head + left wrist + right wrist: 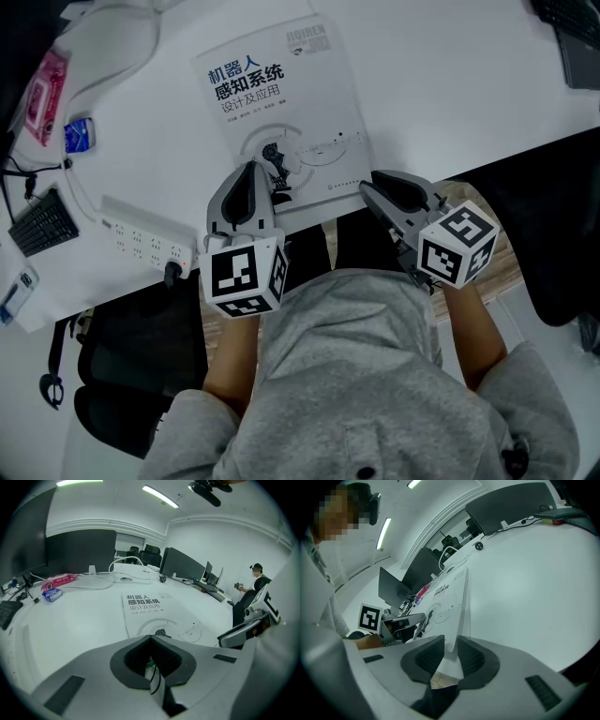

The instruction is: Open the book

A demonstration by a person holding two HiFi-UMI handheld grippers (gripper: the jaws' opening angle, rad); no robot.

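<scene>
My right claw [450,643] straddles the book's [446,599] corner, jaws apart; my left claw [150,638] is closed on nothing. Biting too deep could lift the whole book.

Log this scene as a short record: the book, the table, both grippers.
book: closed, flat, cover up, by the near table edge
table: white
left gripper: jaws together, empty, over the book's near left part
right gripper: jaws apart, the book's near right corner just between them, not pinched
task state: cover not yet lifted
</scene>
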